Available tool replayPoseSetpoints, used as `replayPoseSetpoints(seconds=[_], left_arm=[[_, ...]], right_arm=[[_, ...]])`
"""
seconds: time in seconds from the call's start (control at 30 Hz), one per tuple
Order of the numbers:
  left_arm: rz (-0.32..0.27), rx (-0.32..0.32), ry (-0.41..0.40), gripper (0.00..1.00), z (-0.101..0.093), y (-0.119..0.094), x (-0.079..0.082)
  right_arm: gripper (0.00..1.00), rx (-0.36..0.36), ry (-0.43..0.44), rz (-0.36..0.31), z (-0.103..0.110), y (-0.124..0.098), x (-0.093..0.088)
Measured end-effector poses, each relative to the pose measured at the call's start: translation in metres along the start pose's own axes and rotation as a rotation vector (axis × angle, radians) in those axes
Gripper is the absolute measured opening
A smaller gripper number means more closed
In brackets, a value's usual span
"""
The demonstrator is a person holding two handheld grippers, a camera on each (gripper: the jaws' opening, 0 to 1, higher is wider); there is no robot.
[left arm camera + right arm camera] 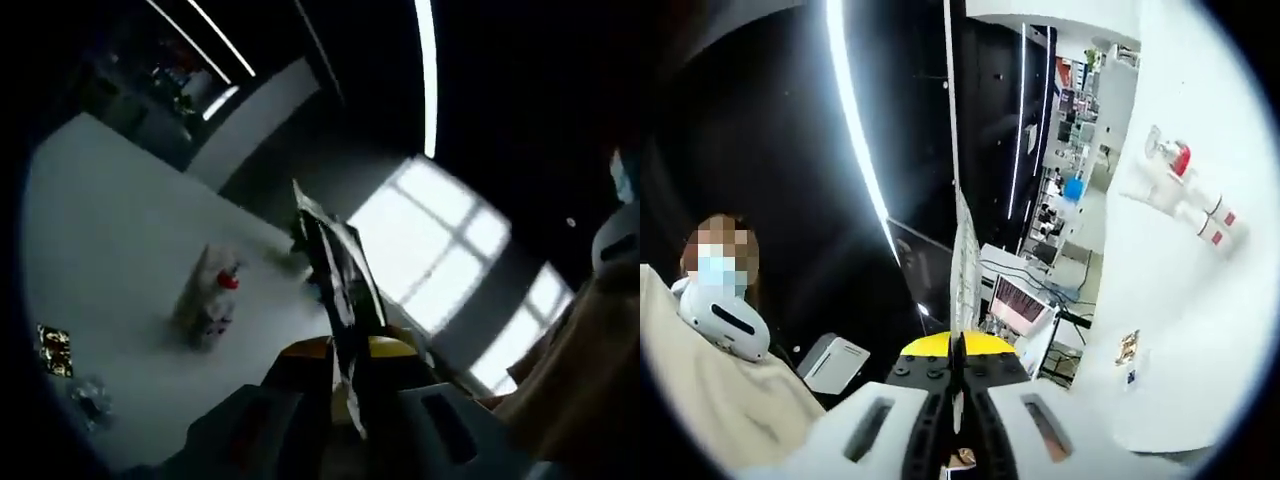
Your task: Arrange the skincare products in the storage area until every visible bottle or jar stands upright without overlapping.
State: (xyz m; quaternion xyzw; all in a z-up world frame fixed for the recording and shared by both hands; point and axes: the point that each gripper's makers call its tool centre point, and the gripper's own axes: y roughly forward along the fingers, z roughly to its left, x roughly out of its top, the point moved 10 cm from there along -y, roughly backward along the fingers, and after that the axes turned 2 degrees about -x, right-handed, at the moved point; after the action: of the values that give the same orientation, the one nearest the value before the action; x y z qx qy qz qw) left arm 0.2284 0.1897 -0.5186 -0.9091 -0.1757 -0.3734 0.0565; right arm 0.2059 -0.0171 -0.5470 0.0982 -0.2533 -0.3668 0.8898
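Note:
A cluster of white skincare bottles point(208, 298), one with a red cap, stands on the white table point(110, 230). My left gripper point(347, 350) is raised above the table and shut on a flat dark-and-white sachet point(335, 265) that sticks up between its jaws. In the right gripper view the same white bottles point(1185, 190) with the red cap stand on the table point(1160, 330) at the right. My right gripper point(960, 348) is shut on a thin flat sachet point(962, 260) seen edge-on, held off the table. Whether both hold one sachet I cannot tell.
A small dark-and-gold packet point(55, 350) and a clear wrapped item point(90, 400) lie near the table's near edge. That small packet point(1128, 347) lies on the table. A person in beige clothing point(710, 390) stands close by. Bright windows point(440, 235) lie behind.

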Motion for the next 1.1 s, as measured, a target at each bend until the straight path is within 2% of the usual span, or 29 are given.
replayPoseSetpoints(seconds=[0.17,0.33,0.47,0.53,0.6,0.63,0.7,0.8,0.87,1.1], left_arm=[[0.009,0.006,-0.037,0.1,0.005,-0.002,-0.011],[0.002,0.013,-0.084,0.07,0.008,-0.006,-0.018],[-0.039,-0.029,-0.16,0.0,0.006,-0.009,-0.016],[-0.037,-0.003,-0.141,0.0,0.008,-0.009,-0.017],[-0.045,-0.007,-0.167,0.0,0.009,-0.01,-0.017],[-0.052,-0.018,-0.184,0.0,0.009,-0.01,-0.017],[-0.089,-0.05,-0.229,0.0,0.009,-0.009,-0.016],[-0.1,-0.045,-0.243,0.0,0.011,-0.008,-0.018],[-0.106,-0.039,-0.249,0.0,0.012,-0.008,-0.018],[-0.121,-0.022,-0.268,0.0,0.017,-0.008,-0.017]], right_arm=[[0.01,-0.038,0.027,-0.066,-0.005,-0.004,0.003],[0.01,-0.079,0.025,-0.051,-0.007,-0.005,0.0],[0.01,-0.136,-0.024,-0.033,-0.011,-0.006,-0.001],[0.01,-0.144,-0.044,-0.03,-0.01,-0.003,-0.001],[0.02,-0.185,-0.124,-0.005,-0.014,-0.002,0.001],[0.03,-0.173,-0.183,-0.005,-0.013,-0.001,0.002],[0.05,-0.172,-0.215,0.003,-0.012,0.001,0.003],[0.09,-0.182,-0.27,0.028,-0.013,0.003,0.006],[0.15,-0.198,-0.33,0.071,-0.015,0.003,0.007],[0.42,-0.158,-0.327,0.131,-0.013,0.007,0.005]])
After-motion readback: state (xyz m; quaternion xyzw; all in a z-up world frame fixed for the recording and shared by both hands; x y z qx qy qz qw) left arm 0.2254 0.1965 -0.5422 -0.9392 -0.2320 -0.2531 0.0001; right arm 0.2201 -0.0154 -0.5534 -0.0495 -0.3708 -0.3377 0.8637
